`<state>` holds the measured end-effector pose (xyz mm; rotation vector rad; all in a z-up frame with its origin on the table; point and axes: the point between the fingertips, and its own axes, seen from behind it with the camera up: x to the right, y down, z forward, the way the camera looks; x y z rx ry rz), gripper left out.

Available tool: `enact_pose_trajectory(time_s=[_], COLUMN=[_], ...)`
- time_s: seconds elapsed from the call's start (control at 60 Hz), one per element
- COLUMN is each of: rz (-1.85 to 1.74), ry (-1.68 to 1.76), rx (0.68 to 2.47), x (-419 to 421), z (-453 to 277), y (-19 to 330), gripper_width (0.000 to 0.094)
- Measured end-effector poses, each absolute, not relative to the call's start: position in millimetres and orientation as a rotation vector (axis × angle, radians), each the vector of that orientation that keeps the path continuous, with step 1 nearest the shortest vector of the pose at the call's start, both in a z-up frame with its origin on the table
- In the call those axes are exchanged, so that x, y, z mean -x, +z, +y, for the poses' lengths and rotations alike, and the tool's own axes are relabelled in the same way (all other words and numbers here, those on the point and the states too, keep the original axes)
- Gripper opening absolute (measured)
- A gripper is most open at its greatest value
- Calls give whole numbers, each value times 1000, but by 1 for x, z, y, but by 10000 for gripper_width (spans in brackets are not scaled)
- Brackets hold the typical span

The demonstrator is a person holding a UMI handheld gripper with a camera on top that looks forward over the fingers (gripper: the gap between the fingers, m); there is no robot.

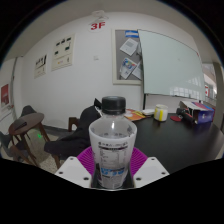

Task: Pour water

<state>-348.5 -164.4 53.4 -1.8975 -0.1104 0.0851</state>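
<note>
A clear plastic water bottle (112, 142) with a black cap and a white-and-blue label stands upright between my fingers. My gripper (112, 165) is shut on the bottle, the magenta pads (86, 160) pressing its lower body from both sides. The bottle hides what lies straight ahead of it. A yellow cup (161, 113) stands on the dark table (170, 135) beyond the fingers, to the right.
Some boxes and small items (196, 113) sit at the table's far right. Dark chairs (40, 128) stand to the left. A whiteboard (170, 62) and a notice board hang on the back wall.
</note>
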Motion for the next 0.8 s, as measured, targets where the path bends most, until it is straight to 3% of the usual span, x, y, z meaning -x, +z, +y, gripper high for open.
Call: enact_pose_trajectory(time_s=[0.117, 0.233, 0.417, 0.6, 0.667, 0.8], rz=[-128, -121, -28, 178, 314, 611], ry=[113, 199, 489, 1054, 1313, 1726], rx=[1889, 1834, 1667, 1459, 1383, 1202], x=[348, 350, 349, 329, 326, 266], z=[-163, -149, -88, -1, 26, 100], y=[74, 123, 238, 347, 371, 365], gripper_width=[399, 401, 399, 399, 396, 397])
